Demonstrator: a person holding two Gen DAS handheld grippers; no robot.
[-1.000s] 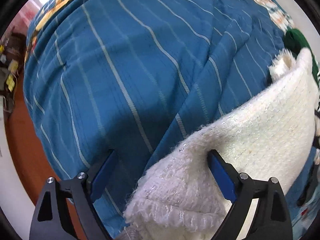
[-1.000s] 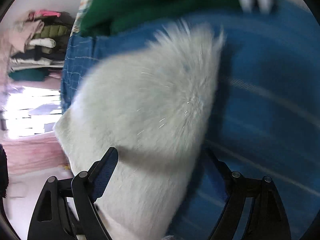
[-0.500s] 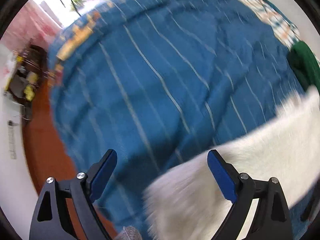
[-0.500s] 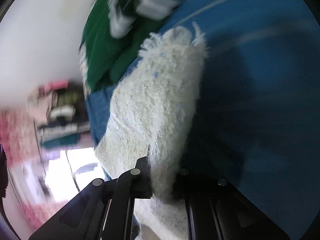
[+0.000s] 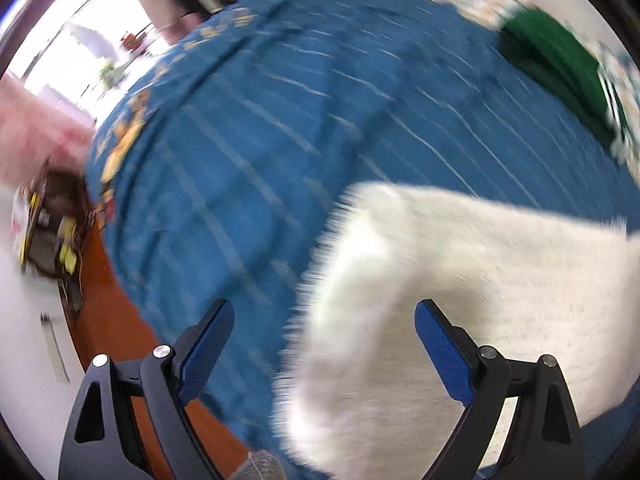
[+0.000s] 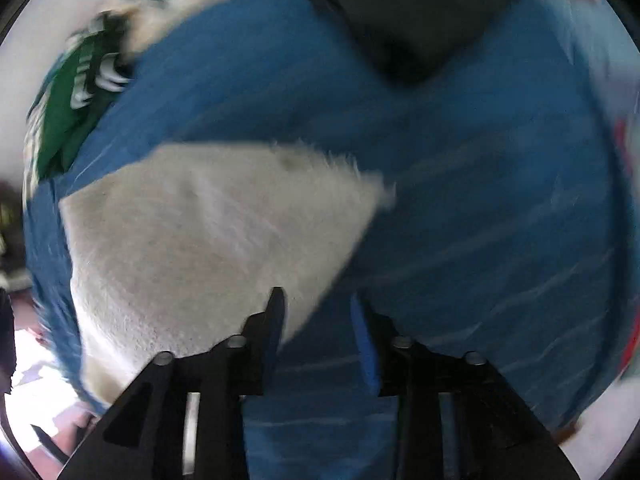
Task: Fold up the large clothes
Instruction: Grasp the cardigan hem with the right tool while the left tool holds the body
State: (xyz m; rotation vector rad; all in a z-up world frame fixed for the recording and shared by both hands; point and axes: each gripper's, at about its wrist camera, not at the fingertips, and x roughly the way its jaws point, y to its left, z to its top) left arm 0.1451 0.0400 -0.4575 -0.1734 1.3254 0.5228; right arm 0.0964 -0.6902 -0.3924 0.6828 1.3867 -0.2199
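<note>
A fluffy white knitted garment (image 5: 440,304) lies folded on a blue striped bedspread (image 5: 280,120). My left gripper (image 5: 320,340) hangs above it with jaws wide apart; the garment's left end lies below and between them, untouched as far as the blur shows. In the right wrist view the same white garment (image 6: 208,240) lies to the left of my right gripper (image 6: 318,320). Its jaws are opening, and only blue bedspread (image 6: 480,200) shows in the gap between them. Both views are blurred by motion.
A green garment with white stripes (image 5: 560,68) (image 6: 72,104) lies near the bed's far edge. A dark folded item (image 6: 408,12) rests on the bed ahead of the right gripper. Orange-brown floor (image 5: 116,320) and cluttered furniture (image 5: 48,220) lie beyond the bed's left edge.
My right gripper closed on the white garment's edge, carried it across, and now has let go with jaws parting. My left gripper, open throughout, rose and swung away, so more of the bed shows.
</note>
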